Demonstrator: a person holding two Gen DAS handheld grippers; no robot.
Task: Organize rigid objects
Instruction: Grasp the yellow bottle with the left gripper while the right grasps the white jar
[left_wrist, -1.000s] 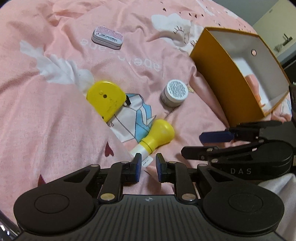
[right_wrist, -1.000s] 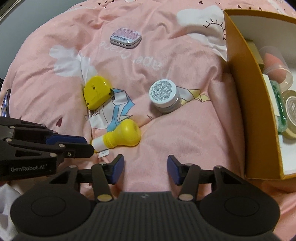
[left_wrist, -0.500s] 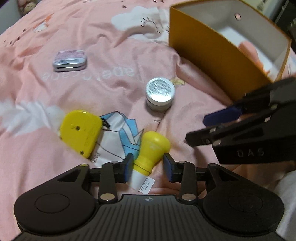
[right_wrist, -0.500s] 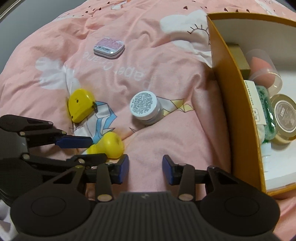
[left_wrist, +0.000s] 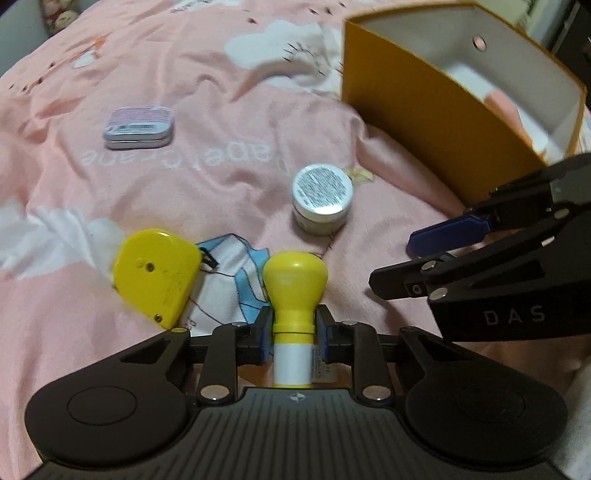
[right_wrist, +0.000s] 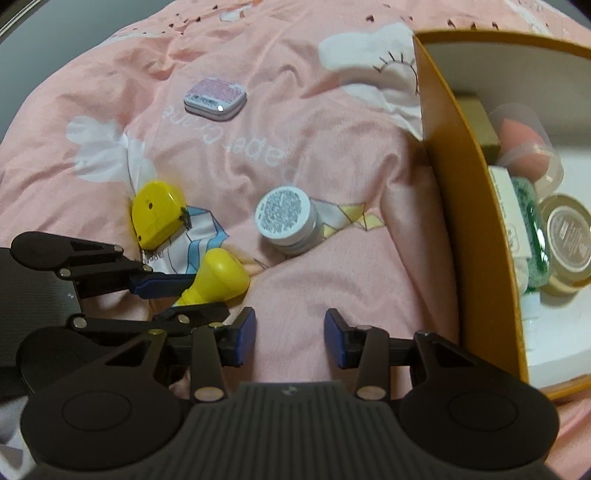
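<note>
A small bottle with a yellow bulb cap (left_wrist: 295, 277) and a white body lies on the pink blanket. My left gripper (left_wrist: 293, 332) is closing on its neck, with both blue pads against it. The right wrist view shows the same bottle (right_wrist: 221, 277) between the left gripper's (right_wrist: 188, 295) fingers. My right gripper (right_wrist: 289, 338) stands open over bare blanket with nothing between its pads, and shows in the left wrist view (left_wrist: 399, 262) at the right. A white round jar (left_wrist: 321, 192) (right_wrist: 284, 218), a yellow tape measure (left_wrist: 155, 273) (right_wrist: 153, 218) and a flat pink tin (left_wrist: 138, 127) (right_wrist: 215, 98) lie loose.
An open orange box (right_wrist: 469, 221) (left_wrist: 424, 110) stands at the right. It holds a pink sponge in a clear case (right_wrist: 524, 144), a green bottle (right_wrist: 528, 236) and a gold-lidded jar (right_wrist: 569, 236). The blanket is rumpled with folds.
My left gripper opened, slid forward around the yellow-capped bottle and closed on its neck, rolling as it went. The right gripper's jaws narrowed a little and it stayed in place.
</note>
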